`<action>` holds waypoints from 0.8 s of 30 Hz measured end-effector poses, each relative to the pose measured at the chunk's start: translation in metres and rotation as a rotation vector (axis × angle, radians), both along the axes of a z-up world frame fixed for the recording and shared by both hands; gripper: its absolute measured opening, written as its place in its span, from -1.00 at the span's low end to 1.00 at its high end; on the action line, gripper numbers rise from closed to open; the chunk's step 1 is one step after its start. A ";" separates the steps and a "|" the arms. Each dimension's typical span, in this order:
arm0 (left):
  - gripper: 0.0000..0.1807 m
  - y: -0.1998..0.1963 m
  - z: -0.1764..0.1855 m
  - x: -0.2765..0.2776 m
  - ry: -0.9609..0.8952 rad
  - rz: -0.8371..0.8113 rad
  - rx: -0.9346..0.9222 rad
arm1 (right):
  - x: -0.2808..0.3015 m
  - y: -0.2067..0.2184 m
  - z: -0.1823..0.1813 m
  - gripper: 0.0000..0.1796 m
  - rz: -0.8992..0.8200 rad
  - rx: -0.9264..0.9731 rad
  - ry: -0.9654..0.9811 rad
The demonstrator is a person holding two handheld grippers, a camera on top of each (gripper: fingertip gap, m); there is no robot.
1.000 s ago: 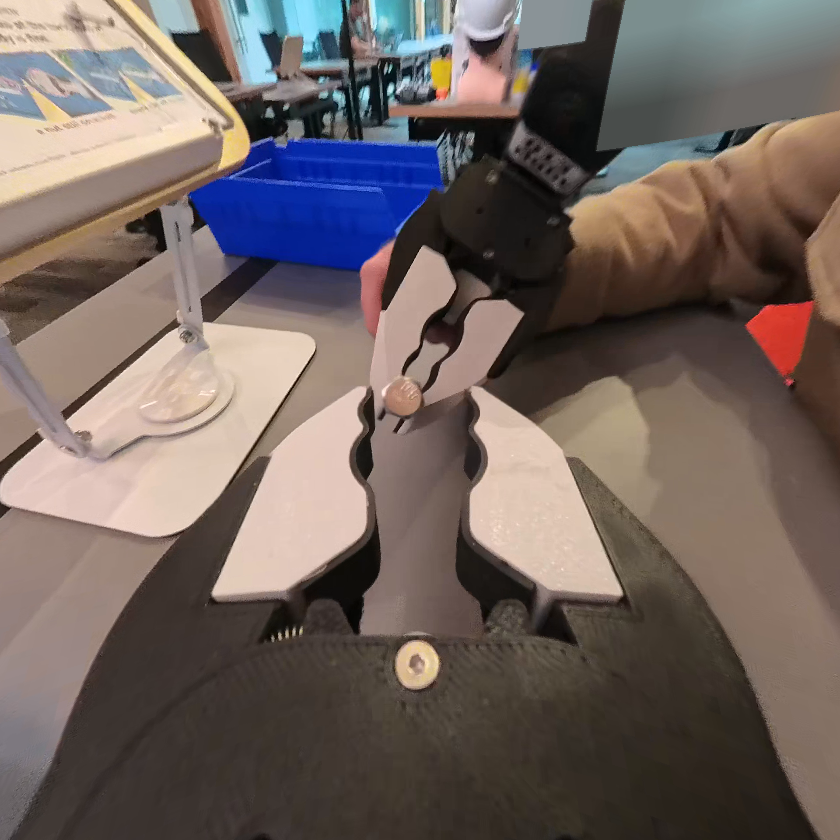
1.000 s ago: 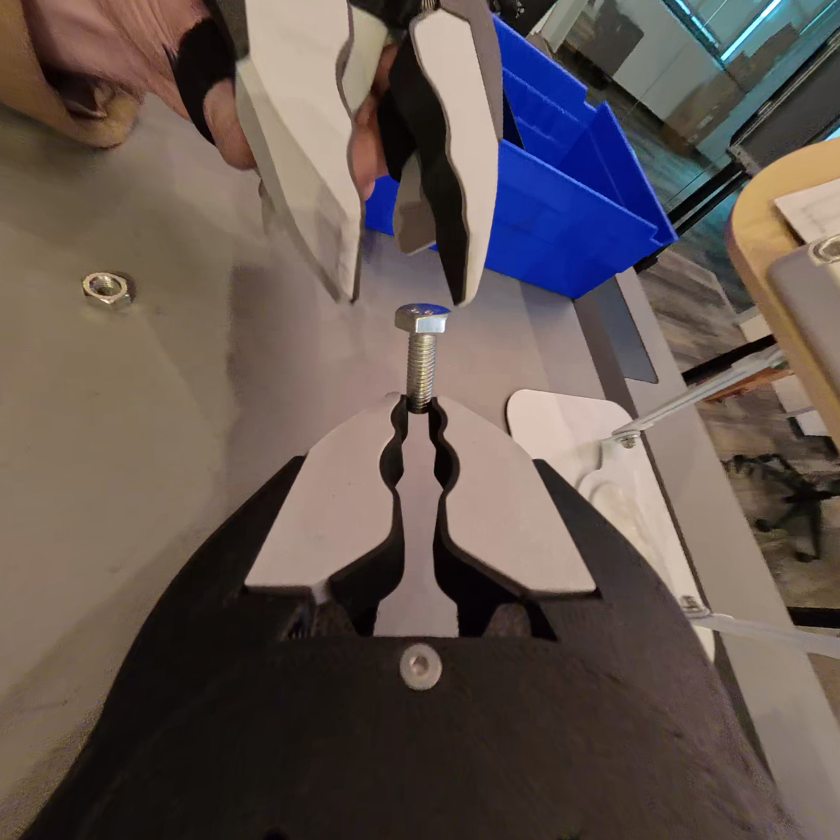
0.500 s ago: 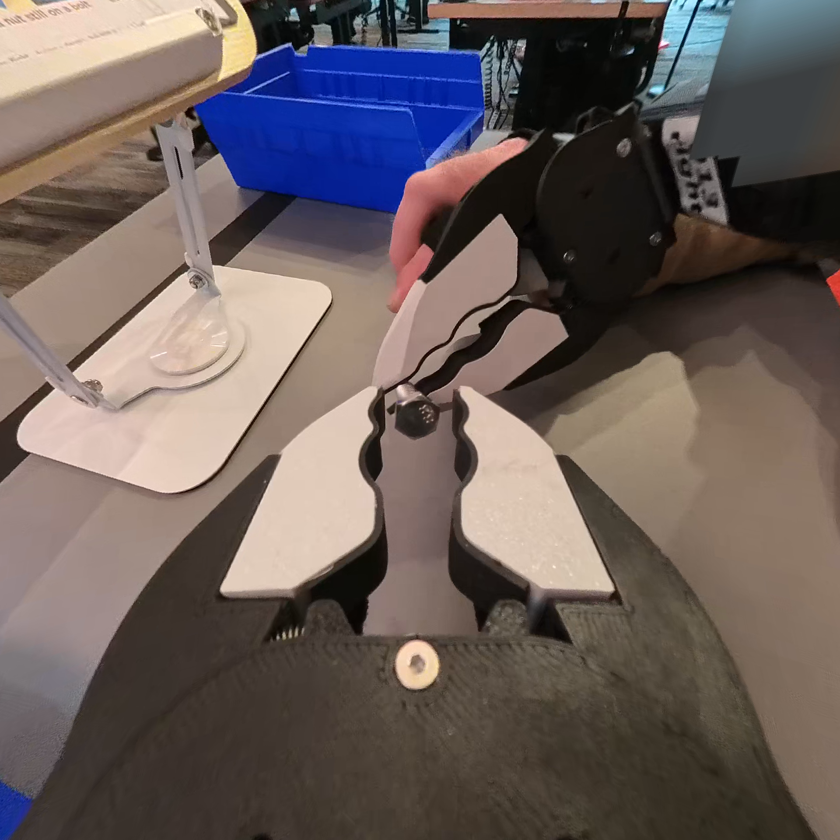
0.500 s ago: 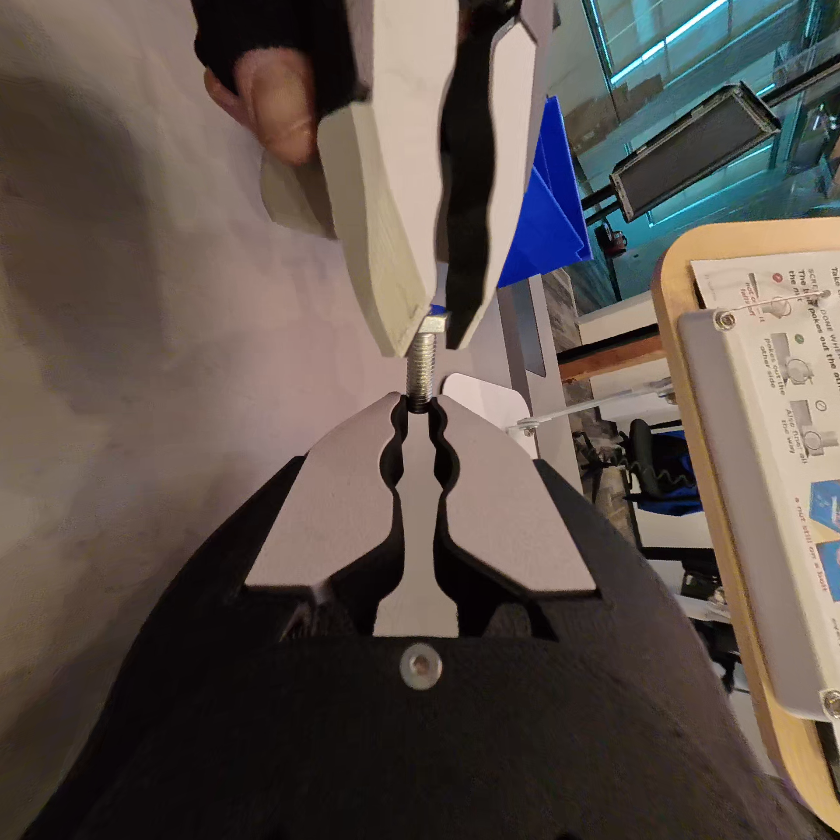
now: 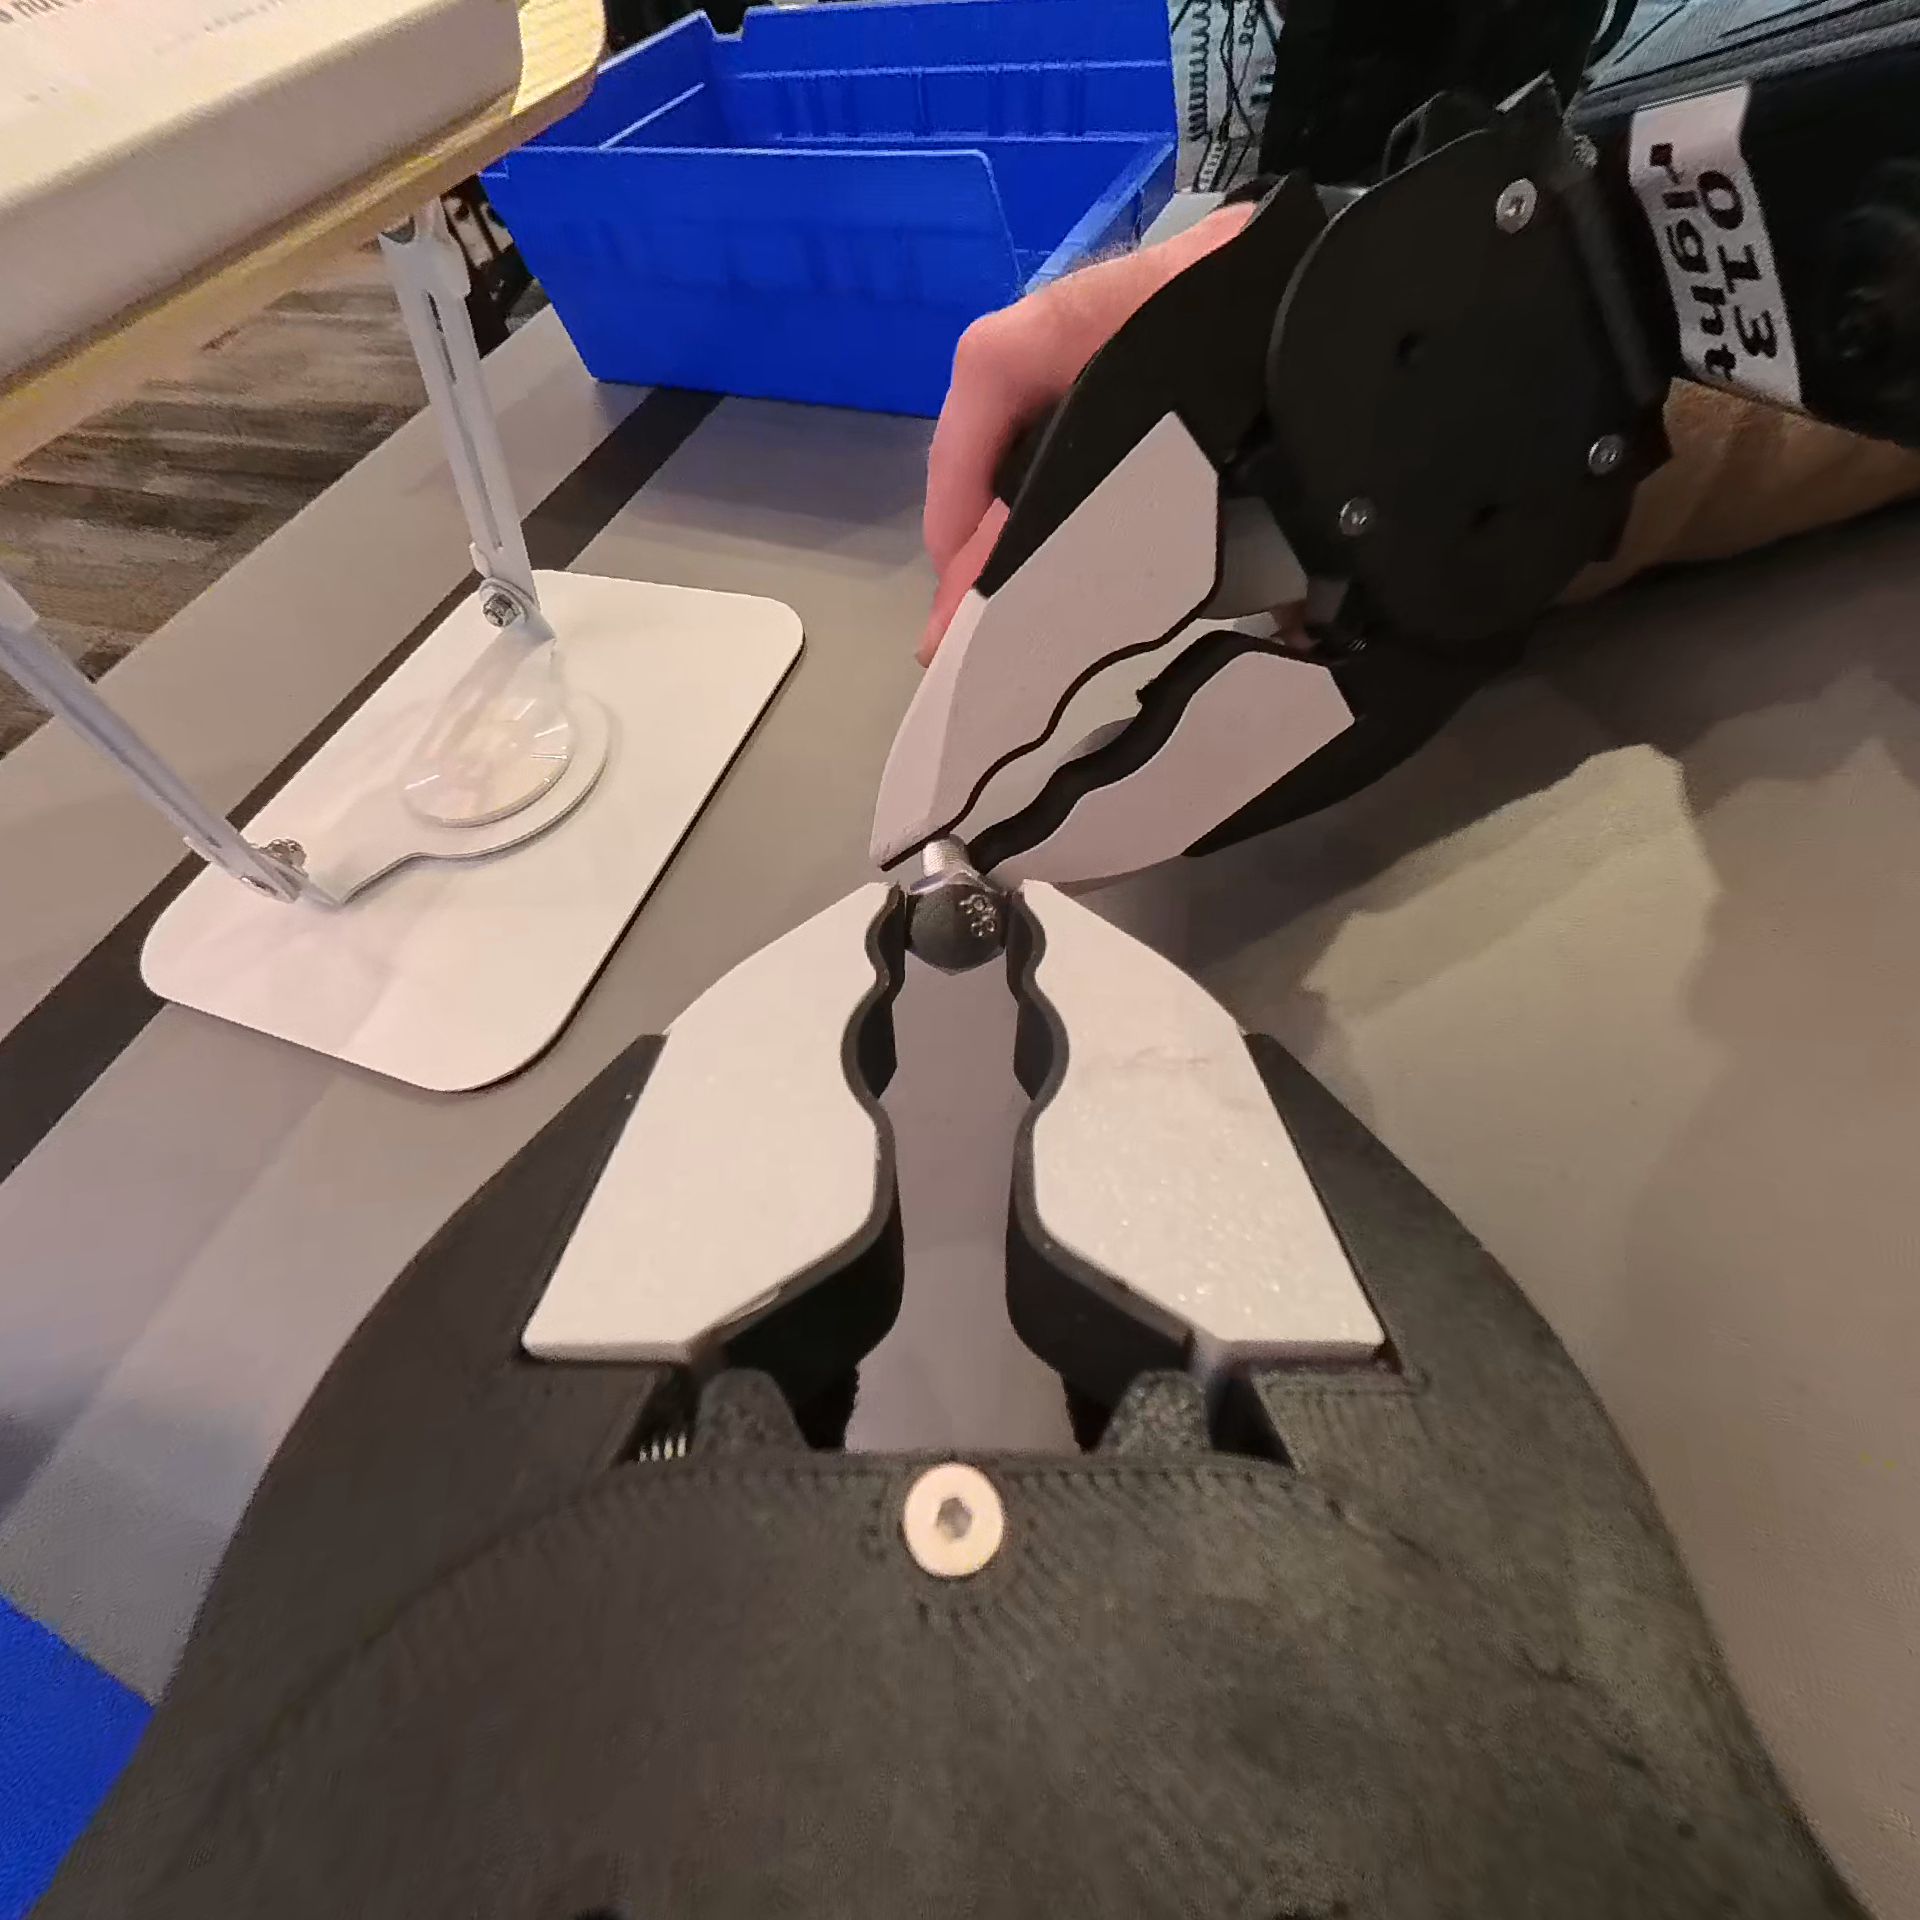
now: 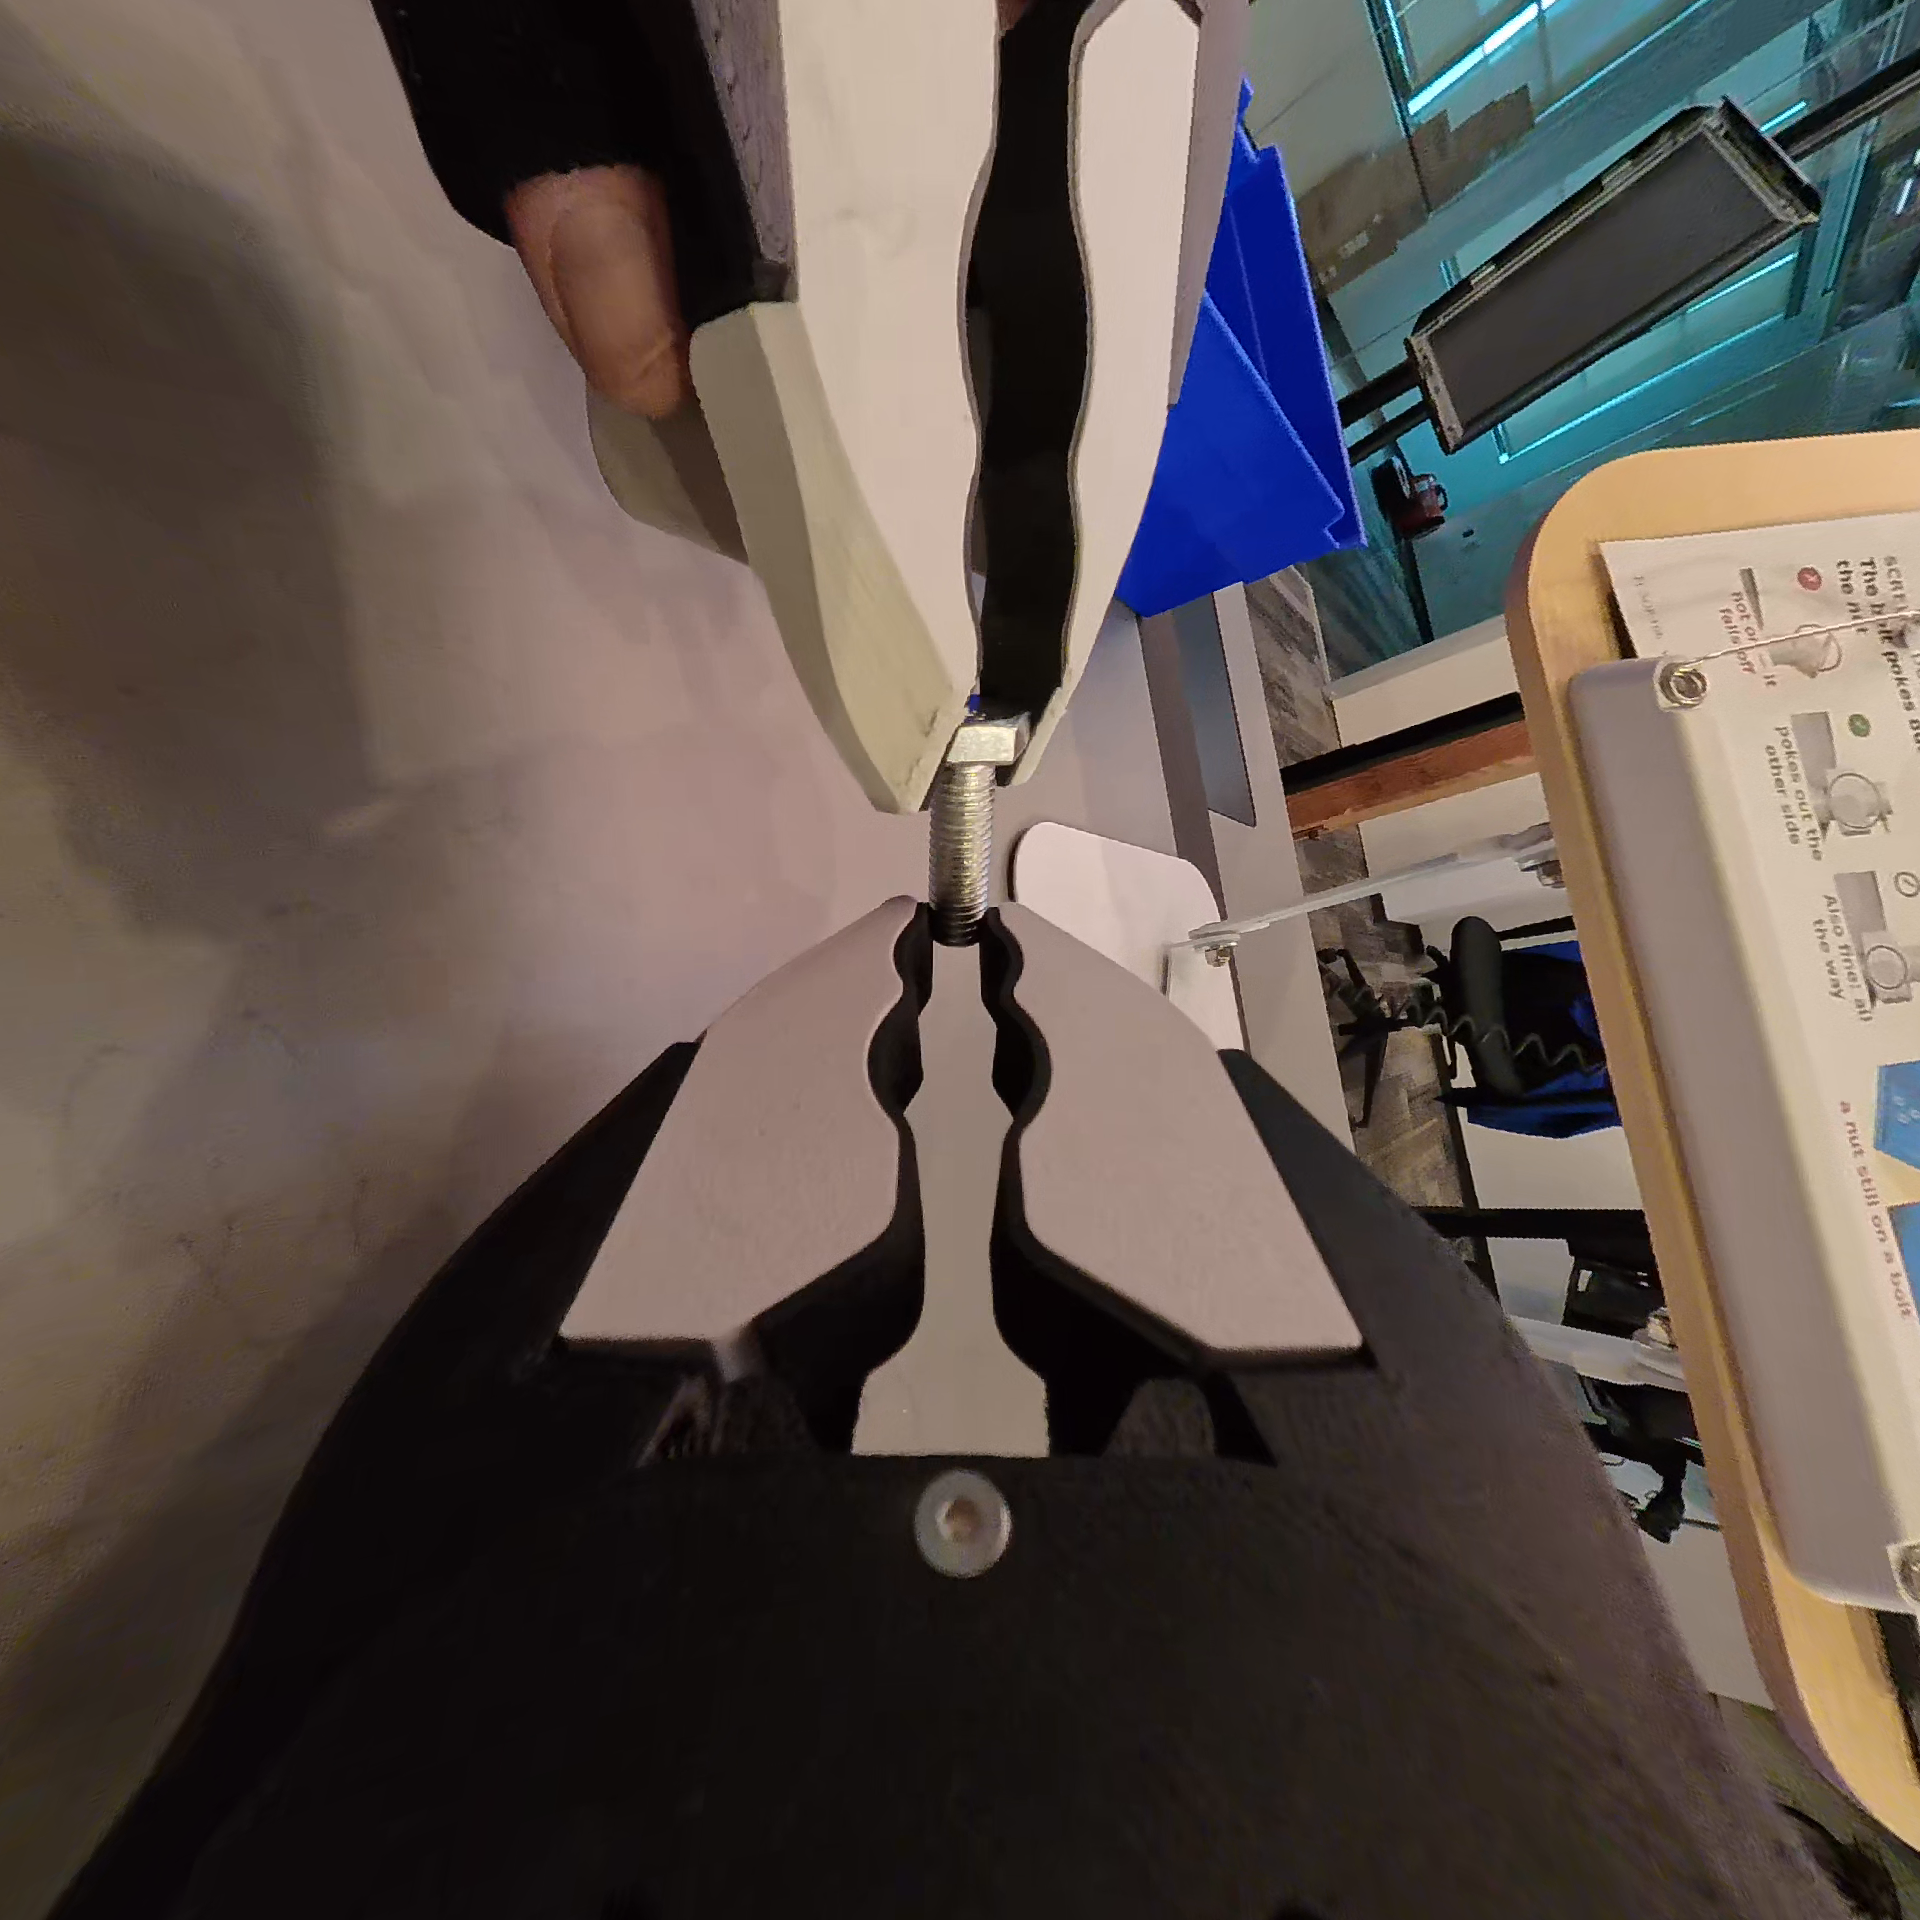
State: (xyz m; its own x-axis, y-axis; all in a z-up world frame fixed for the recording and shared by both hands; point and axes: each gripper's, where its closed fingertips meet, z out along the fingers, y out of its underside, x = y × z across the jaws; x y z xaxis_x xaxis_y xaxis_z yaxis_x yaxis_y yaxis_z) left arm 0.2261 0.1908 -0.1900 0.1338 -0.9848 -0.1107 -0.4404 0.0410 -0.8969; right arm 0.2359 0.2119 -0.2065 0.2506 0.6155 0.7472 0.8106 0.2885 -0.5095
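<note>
On the far left of my left view a white metal stand (image 5: 473,831) with a flat base sits on the grey bench (image 5: 1558,1039). It holds up a wooden board with a printed sheet (image 5: 208,156). Behind it, farther off, is a blue plastic bin (image 5: 810,239).

In the middle, my left tool (image 5: 954,902) has its two grey fingers pressed on the six-sided head of a small silver metal bolt (image 5: 956,925). The bolt is up off the bench, between my two tools.

My right tool (image 5: 940,847) comes in from the right in that view. Its tips are squeezed on the bolt's thin threaded end. My right hand (image 5: 1039,395) holds that tool.

In my right view, my right tool (image 6: 958,914) grips the threaded end of the bolt (image 6: 961,852). My left tool (image 6: 982,738) comes down from the top and pinches the bolt's head. A thumb (image 6: 613,301) of my left hand shows beside it. The board with the sheet (image 6: 1766,935) is on the right.
</note>
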 end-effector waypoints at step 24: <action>-0.81 0.004 0.047 -0.080 -0.171 0.092 0.001 | -0.088 -0.116 -0.031 -0.70 0.516 -0.686 0.108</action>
